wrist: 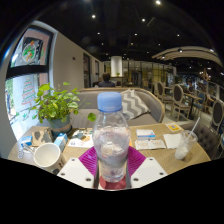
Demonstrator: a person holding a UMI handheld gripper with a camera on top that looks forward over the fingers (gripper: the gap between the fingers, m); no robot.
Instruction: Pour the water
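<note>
My gripper is clamped on the water bottle — both magenta pads press its lower body, bottle upright, blue cap on. Water fills it to just under the neck. Ahead and to my left sits a white cup on the wooden table; ahead to my right, a clear glass (straw in it, I think). Potted plant beyond the cup, papers just right of the bottle.
</note>
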